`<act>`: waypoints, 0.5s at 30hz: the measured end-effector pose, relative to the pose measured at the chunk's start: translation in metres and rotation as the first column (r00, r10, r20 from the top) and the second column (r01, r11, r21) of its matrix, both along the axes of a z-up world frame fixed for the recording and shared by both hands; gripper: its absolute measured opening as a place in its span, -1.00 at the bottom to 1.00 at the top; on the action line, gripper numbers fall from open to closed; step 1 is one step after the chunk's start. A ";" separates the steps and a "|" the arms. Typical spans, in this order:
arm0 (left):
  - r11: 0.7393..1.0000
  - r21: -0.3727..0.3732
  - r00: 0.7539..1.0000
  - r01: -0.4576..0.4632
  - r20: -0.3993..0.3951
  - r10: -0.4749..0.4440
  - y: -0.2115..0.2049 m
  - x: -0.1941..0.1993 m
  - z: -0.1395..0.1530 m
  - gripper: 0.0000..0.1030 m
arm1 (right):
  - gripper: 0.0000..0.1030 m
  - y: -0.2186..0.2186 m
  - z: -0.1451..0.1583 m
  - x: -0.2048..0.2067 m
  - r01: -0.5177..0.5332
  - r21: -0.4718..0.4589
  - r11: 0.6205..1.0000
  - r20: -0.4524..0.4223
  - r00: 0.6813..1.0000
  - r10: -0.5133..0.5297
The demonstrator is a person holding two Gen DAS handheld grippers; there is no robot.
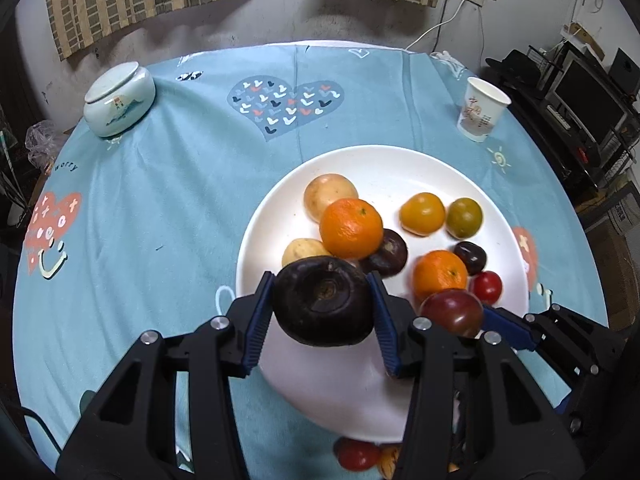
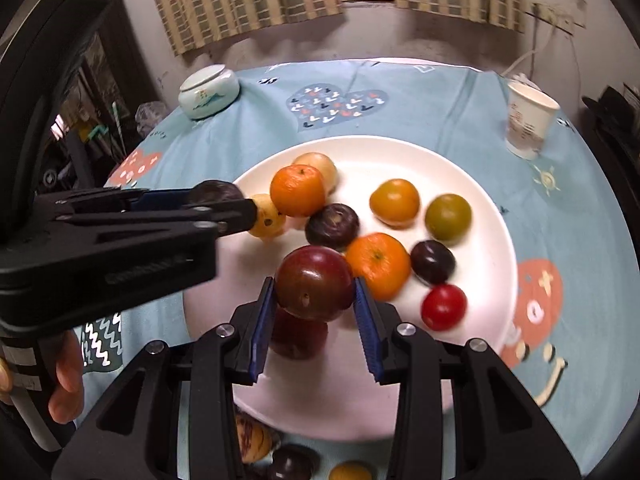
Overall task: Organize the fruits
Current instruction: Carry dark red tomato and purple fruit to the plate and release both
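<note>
My left gripper [image 1: 320, 280] is shut on a dark purple-black round fruit [image 1: 324, 306], held over the near left rim of the white plate [image 1: 360, 380]. Seen from the right wrist, that left gripper [image 2: 224, 200] comes in from the left with the dark fruit [image 2: 214, 192] in it. My right gripper [image 2: 314, 280] is shut on a dark red plum-like fruit [image 2: 314, 282] above the plate [image 2: 440, 168]; another red fruit [image 2: 298, 336] lies just beneath. Two oranges [image 1: 351, 228] [image 1: 439, 274], yellow, green, dark and red fruits and pale round ones lie on the plate.
A lidded ceramic jar [image 1: 118, 100] stands at the far left and a paper cup [image 1: 482, 108] at the far right of the blue tablecloth. Loose fruits [image 2: 252, 440] lie by the plate's near rim. A hand [image 2: 66, 376] grips the left tool.
</note>
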State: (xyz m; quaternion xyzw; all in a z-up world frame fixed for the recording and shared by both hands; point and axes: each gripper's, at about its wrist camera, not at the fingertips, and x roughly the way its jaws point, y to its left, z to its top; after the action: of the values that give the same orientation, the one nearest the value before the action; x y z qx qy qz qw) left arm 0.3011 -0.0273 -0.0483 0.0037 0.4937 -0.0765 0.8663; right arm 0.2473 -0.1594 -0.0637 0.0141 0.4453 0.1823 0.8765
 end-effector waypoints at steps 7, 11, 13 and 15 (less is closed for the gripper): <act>1.000 -0.005 1.000 0.001 -0.002 -0.001 -0.003 0.009 -0.002 -0.08 | -0.24 0.006 -0.004 0.009 -0.007 -0.039 0.999 0.016 1.000 0.008; 1.000 0.008 1.000 0.000 -0.012 0.000 -0.005 0.012 -0.004 -0.06 | -0.23 0.012 -0.007 0.015 -0.019 -0.033 0.999 0.002 1.000 0.019; 1.000 0.017 1.000 -0.005 -0.005 0.005 -0.005 0.013 -0.002 0.15 | -0.23 0.015 -0.009 0.017 -0.018 -0.047 0.999 0.001 1.000 0.018; 1.000 0.027 1.000 -0.014 0.016 0.013 -0.004 0.013 0.002 0.35 | -0.19 0.018 -0.010 0.019 -0.018 -0.063 0.998 0.008 1.000 0.019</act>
State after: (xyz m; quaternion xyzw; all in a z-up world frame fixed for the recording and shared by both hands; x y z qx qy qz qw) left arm 0.3143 -0.0310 -0.0463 0.0126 0.4878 -0.0640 0.8705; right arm 0.2659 -0.1413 -0.0737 -0.0183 0.4471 0.1764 0.8767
